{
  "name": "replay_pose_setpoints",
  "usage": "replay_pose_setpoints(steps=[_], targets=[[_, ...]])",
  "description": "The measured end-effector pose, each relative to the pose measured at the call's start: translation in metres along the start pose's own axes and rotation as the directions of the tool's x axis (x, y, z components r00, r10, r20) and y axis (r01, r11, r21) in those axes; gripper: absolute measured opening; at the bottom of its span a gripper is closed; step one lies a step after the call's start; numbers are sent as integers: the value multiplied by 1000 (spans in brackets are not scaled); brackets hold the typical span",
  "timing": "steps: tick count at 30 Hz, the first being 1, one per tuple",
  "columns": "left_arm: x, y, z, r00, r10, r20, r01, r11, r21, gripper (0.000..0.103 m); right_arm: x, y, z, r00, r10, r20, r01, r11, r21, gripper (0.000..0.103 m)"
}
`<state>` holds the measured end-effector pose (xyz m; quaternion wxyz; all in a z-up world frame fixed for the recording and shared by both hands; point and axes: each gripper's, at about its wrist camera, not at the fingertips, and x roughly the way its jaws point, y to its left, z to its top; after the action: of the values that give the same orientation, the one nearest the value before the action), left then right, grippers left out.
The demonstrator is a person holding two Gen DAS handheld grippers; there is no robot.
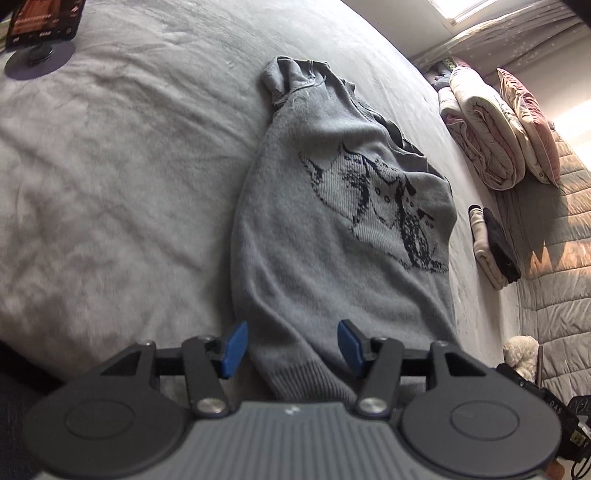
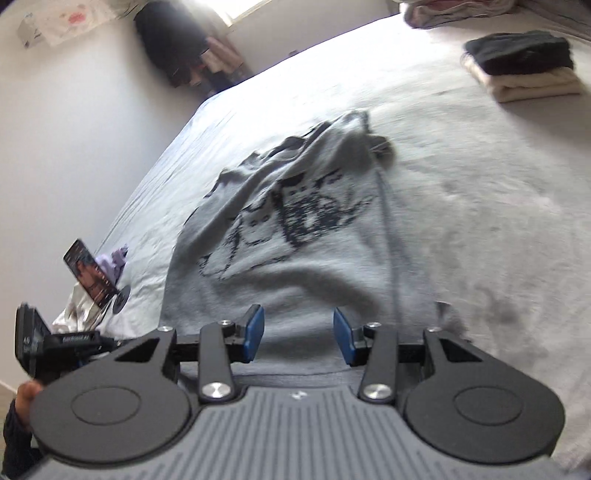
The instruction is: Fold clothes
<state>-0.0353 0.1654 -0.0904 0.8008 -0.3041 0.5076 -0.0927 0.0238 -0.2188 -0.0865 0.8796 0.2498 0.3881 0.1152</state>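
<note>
A grey knitted sweater [image 1: 325, 236] with a dark cat pattern lies on the grey bedspread [image 1: 122, 166], folded lengthwise into a long strip. Its ribbed hem points toward my left gripper [image 1: 292, 349], which stands open just above that hem, its blue pads apart and not pressing the cloth. In the right wrist view the same sweater [image 2: 280, 258] stretches away from my right gripper [image 2: 298, 338]. That gripper is open too, over the near edge of the sweater, with nothing pinched between its blue pads.
A stack of folded clothes [image 1: 493, 247], cream under black, sits at the bed's far side [image 2: 517, 66]. Rolled quilts and a pink pillow [image 1: 498, 129] lie beyond. A phone on a round stand [image 1: 40, 33] stands on the bed [image 2: 92, 273]. A person's hand [image 2: 26, 397] shows at the lower left.
</note>
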Motion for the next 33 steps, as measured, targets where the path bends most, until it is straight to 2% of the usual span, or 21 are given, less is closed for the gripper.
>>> replay_pose_setpoints(steps=[5,9,12,17,19,21,22,25,30,33], targets=[[-4,10,-38,998,-65,17,66,995,-77,55,-33,-44,-20,994,-100,50,95,992,85,46],[-3,19,-57,994,-100,44,105,988,-116,54,-30,-70,-31,984,-166,60,158,980,125,46],[2,19,-61,997,-67,48,72,992,-106,53,-18,-85,-33,983,-173,63,161,973,166,46],[-2,17,-59,991,-58,123,68,995,-80,52,-1,-91,-30,984,-174,50,162,971,177,44],[2,16,-56,988,-77,130,86,995,-60,50,7,-92,-29,987,-153,40,144,973,178,38],[7,15,-55,985,-119,123,128,990,-61,27,17,-93,-28,994,-109,17,103,975,197,14],[8,14,-54,983,-139,118,148,987,-65,9,21,-93,-28,996,-91,6,88,974,207,7],[4,11,-53,977,-173,124,182,981,-62,6,12,-89,-27,996,-86,25,78,970,228,5],[-36,3,-49,963,-209,172,216,976,-22,5,-38,-76,-21,993,-7,120,-26,962,271,4],[-58,-2,-46,961,-197,193,200,980,8,5,-67,-65,-16,986,17,169,-62,962,264,4]])
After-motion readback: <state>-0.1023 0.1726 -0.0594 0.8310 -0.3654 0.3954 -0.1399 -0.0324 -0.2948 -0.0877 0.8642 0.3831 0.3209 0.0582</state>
